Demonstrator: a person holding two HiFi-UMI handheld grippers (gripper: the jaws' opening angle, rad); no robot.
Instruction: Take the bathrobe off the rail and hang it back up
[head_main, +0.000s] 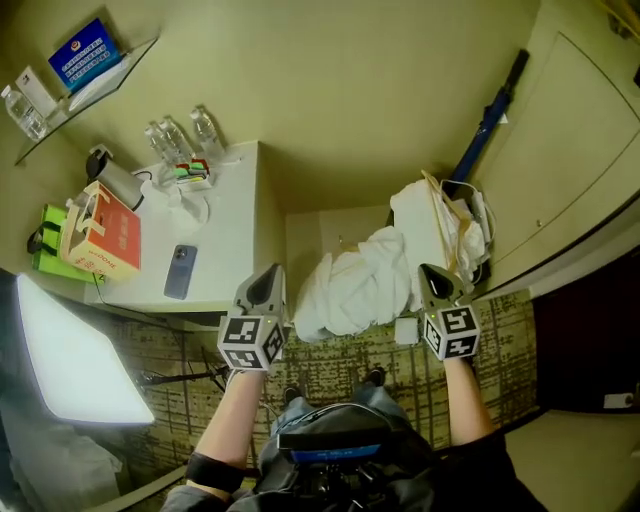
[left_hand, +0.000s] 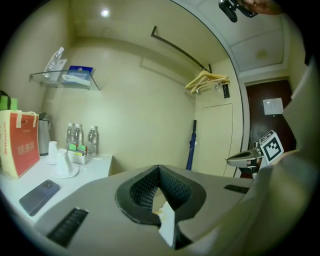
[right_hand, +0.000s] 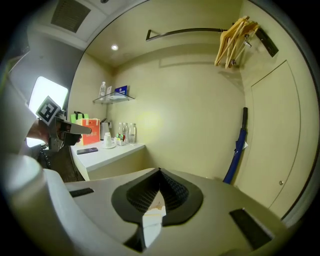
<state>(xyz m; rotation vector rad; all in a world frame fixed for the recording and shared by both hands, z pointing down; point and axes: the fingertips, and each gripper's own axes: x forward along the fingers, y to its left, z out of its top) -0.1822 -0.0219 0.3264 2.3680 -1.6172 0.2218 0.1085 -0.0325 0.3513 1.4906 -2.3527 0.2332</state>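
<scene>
Beneath the rail (right_hand: 185, 31), pinched in the closed jaws of left gripper (head_main: 268, 273) and right gripper (head_main: 429, 271). Apparently thin folds of bathrobe (head_main: 350, 285).

Place: hotel room, wardrobe alcove.
Rail: wall-mounted rail (right_hand: 185, 31), wooden hangers (right_hand: 232, 42) bunched at its 1 o'clock end.
Worktop: white worktop (head_main: 225, 230) at 10 o'clock; water bottles (head_main: 180, 135), kettle (left_hand: 44, 135), cups (left_hand: 62, 162), sachet tray (left_hand: 77, 152).
Shelf: glass shelf (left_hand: 65, 76) above worktop.
Floor: patterned carpet (head_main: 340, 365).
Other: white bathrobe (head_main: 350, 285); blue umbrella (head_main: 490, 115) in corner, 1 o'clock.
</scene>
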